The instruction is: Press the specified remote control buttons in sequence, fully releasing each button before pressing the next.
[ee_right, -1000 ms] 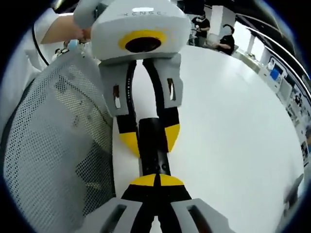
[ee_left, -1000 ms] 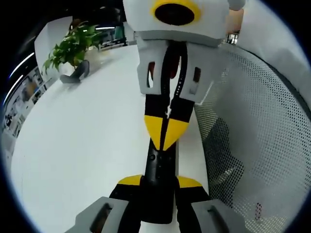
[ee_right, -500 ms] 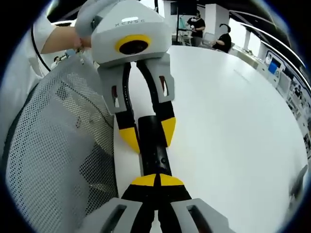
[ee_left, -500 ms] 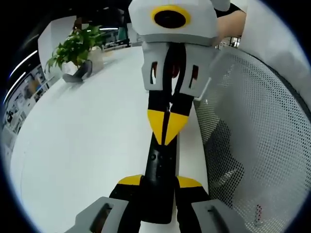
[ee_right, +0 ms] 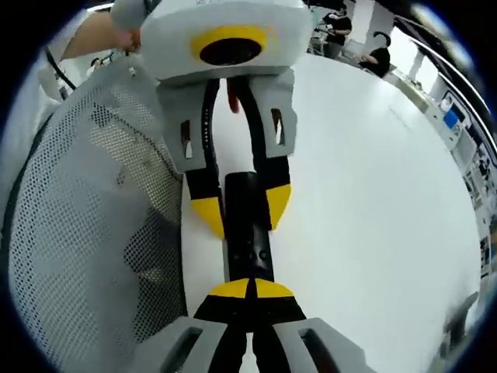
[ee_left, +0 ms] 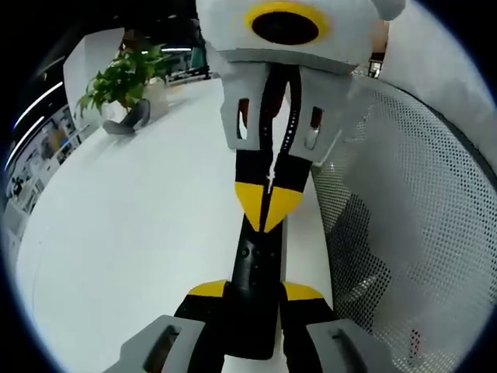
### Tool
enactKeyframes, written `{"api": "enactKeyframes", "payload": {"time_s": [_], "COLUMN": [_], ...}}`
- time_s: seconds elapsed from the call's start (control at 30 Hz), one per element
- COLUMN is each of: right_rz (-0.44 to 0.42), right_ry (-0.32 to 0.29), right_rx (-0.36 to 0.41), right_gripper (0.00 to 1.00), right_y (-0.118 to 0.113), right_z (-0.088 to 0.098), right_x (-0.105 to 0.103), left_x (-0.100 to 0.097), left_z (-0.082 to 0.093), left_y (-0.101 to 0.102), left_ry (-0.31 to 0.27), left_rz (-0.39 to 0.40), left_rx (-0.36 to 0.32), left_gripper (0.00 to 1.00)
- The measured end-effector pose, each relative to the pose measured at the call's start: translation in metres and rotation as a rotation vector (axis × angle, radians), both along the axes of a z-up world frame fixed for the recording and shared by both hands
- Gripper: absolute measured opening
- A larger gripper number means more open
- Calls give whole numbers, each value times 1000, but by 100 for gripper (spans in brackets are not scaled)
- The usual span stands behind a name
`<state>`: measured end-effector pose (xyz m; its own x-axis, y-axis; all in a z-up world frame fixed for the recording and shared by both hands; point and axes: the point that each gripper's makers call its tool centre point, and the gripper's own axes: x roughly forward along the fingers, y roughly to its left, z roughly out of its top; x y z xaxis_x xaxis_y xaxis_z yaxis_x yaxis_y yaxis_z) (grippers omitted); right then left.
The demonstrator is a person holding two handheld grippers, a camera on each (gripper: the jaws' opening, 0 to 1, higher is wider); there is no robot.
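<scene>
Remote control [ee_left: 253, 268] — a slim black unit — lies lengthwise on the white desk [ee_left: 132, 225], near the edge bordering a perforated mesh chair back [ee_left: 419, 217]. Left claw [ee_left: 254, 293] grips it, one yellow-tipped jaw on each side of the near end. Right claw [ee_right: 250, 289] has its jaws closed together, tips meeting on the remote's top face, gripping nothing. In the left gripper view the right claw's joined tips rest on the remote's far portion. A potted plant [ee_left: 120, 74] stands at the desk's far side.
</scene>
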<state>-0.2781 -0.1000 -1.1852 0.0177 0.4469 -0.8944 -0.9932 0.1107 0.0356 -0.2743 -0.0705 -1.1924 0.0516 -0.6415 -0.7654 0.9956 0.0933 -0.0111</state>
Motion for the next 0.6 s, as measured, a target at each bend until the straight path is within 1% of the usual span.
{"api": "enactKeyframes", "payload": {"time_s": [0.03, 0.07, 0.1, 0.17, 0.33, 0.37, 0.47, 0.6], "right_rz": [11, 5, 20, 54, 34, -4, -35, -26], "right_ry": [-8, -9, -15, -35, -30, -14, -2, -6], "right_rx": [28, 51, 72, 92, 117, 128, 130, 104], "right_gripper": [0, 0, 0, 0, 0, 0, 0, 0], "right_y": [-1, 0, -1, -1, -1, -1, 0, -2], "right_z": [1, 1, 1, 2, 2, 3, 3, 3], "right_x": [0, -1, -1, -2, -2, -1, 0, -1], "left_x": [0, 0, 0, 0, 0, 0, 0, 0], "left_z": [0, 0, 0, 0, 0, 0, 0, 0], "left_y": [0, 0, 0, 0, 0, 0, -1, -1], "left_ry": [0, 0, 0, 1, 3, 1, 2, 3], "left_rz": [2, 1, 1, 2, 14, 15, 29, 30], "left_rx": [-2, -4, -6, -9, -8, -4, 9, 22], "left_gripper": [25, 25, 25, 25, 25, 25, 25, 24]}}
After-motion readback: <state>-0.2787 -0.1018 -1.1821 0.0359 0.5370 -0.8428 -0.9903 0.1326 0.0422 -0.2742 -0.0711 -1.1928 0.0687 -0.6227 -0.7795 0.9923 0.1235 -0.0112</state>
